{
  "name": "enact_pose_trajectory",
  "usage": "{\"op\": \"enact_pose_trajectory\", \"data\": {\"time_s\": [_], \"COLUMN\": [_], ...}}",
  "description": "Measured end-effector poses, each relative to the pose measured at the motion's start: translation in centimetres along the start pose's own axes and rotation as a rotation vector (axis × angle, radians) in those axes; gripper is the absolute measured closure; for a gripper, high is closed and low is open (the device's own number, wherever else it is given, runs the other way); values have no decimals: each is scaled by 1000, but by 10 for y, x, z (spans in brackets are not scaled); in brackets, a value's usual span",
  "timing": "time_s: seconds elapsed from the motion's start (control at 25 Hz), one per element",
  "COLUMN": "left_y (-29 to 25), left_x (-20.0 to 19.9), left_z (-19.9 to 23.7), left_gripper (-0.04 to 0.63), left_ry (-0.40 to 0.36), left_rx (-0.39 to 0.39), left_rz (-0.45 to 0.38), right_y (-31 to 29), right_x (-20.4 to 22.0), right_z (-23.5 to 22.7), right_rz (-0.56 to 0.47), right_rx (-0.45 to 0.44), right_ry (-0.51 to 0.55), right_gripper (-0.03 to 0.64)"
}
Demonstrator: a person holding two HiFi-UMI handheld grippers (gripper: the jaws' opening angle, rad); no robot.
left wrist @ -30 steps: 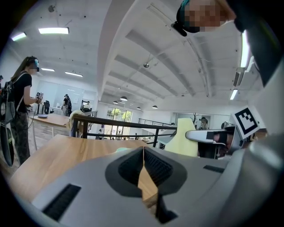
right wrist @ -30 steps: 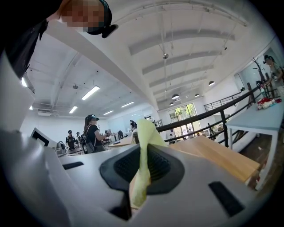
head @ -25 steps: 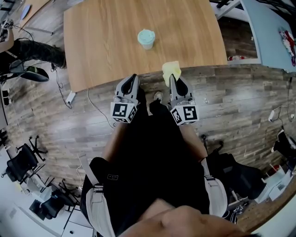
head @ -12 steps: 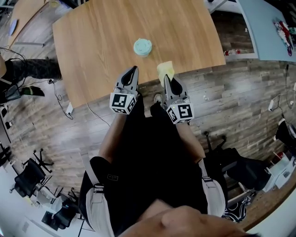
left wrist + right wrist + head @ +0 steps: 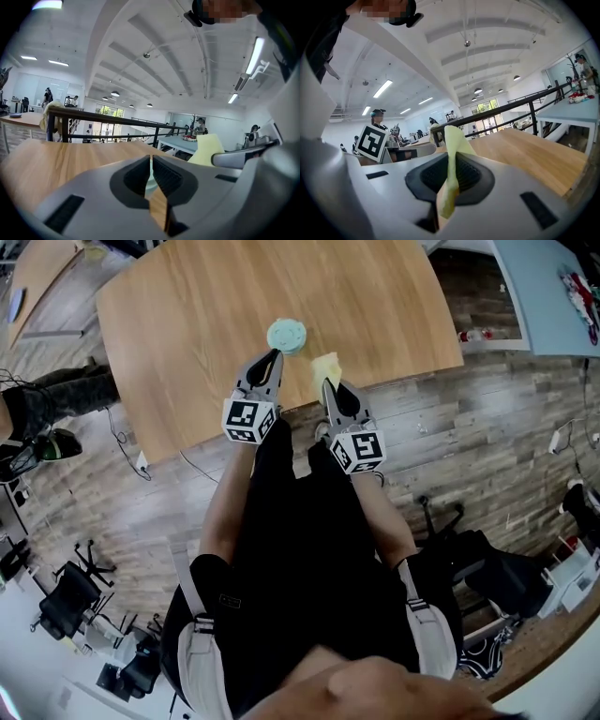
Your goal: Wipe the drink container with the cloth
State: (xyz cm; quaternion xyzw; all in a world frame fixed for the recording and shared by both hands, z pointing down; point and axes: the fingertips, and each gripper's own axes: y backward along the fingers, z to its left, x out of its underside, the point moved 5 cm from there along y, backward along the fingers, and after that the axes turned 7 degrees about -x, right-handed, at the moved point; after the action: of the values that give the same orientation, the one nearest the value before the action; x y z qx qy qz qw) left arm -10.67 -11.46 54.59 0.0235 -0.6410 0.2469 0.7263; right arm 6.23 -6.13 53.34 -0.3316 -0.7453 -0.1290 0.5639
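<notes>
A mint-green drink container (image 5: pixel 286 334) with a lid stands near the front edge of the wooden table (image 5: pixel 187 324). My left gripper (image 5: pixel 273 356) is shut and holds nothing; its tips sit just short of the container, slightly to its left. A sliver of the container (image 5: pixel 149 180) shows through the slit between the left jaws. My right gripper (image 5: pixel 326 383) is shut on a pale yellow cloth (image 5: pixel 326 366), held over the table edge to the right of the container. In the right gripper view the cloth (image 5: pixel 451 150) stands up between the pads.
A wood-plank floor surrounds the table. A seated person's legs (image 5: pixel 52 399) are at the left, and office chairs (image 5: pixel 56 601) at the lower left. A pale blue table (image 5: pixel 553 287) stands at the upper right. A black railing (image 5: pixel 108 122) runs behind the table.
Both grippers have moved forward from above the floor to the table's front edge. The left one is now close to the container, and the cloth has come along in the right one.
</notes>
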Motion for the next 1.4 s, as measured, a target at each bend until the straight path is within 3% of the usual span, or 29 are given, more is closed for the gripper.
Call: {"op": "enact_pose_trajectory", "data": {"time_s": [0.36,0.72,1.4], "left_y": [-24,-23,-20], "left_x": [25,26,21], "left_z": [18,21,21], "left_gripper": [569,571,572], "left_ry": [-4,52,52], "left_rx": [-7,37,41], "left_rz": [86,64,57], "right_y": [-22,-42,-106], "right_x": [24,38,78], "right_z": [-12,-14,-23], "right_rz": [41,44,150], "right_rx": [-16,-38,-73], "right_ry": [-33,-51,-46], "right_gripper": [574,574,573]}}
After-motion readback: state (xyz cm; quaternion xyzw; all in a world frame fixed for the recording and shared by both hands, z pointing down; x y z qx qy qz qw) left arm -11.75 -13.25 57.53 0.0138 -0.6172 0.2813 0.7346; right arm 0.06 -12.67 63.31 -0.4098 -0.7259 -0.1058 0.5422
